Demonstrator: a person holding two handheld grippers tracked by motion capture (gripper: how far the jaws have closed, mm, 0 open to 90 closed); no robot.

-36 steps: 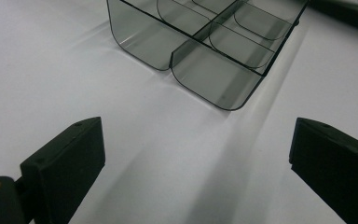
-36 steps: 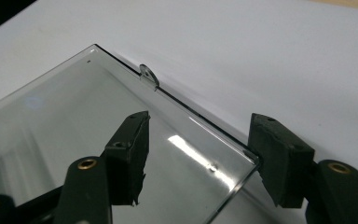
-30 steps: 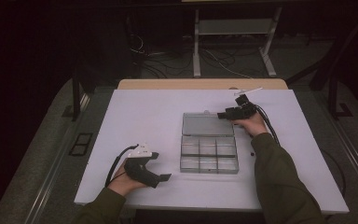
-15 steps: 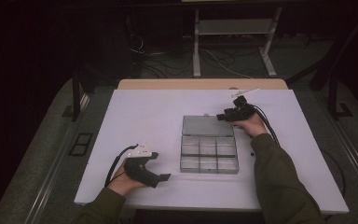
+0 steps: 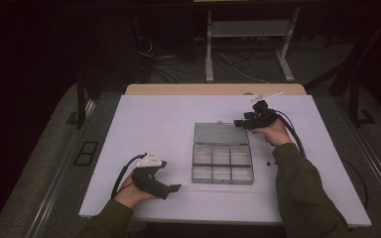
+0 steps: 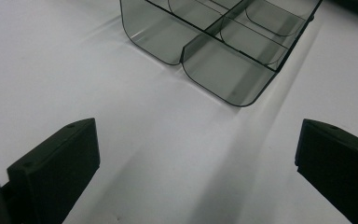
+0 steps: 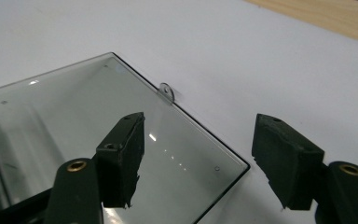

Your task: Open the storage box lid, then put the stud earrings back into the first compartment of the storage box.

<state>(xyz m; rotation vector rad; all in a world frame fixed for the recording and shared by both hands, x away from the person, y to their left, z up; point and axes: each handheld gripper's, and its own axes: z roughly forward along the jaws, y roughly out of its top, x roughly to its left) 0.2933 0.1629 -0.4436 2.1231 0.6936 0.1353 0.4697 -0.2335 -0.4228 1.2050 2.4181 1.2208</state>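
High view first, reading from nine o'clock across: the white table (image 5: 144, 124) has a broad bare stretch along its left edge. The left gripper (image 5: 171, 188) rests near the table's six o'clock edge, jaws spread wide with nothing between them, aimed at the clear compartment box (image 5: 222, 164) just beside it at three o'clock. That box sits mid-table, its lid (image 5: 221, 133) swung flat toward twelve o'clock. The right gripper (image 5: 239, 123) hangs over the lid's corner at about one o'clock of the box; its jaws have just been opening and stand apart, nothing pinched. Bare table runs on to the three o'clock edge, where a dark speck (image 5: 268, 162) lies, too small to name.

In the right gripper view the lid's small tab (image 7: 167, 91) juts past its rim, and the lid's near side is cut off by the frame.
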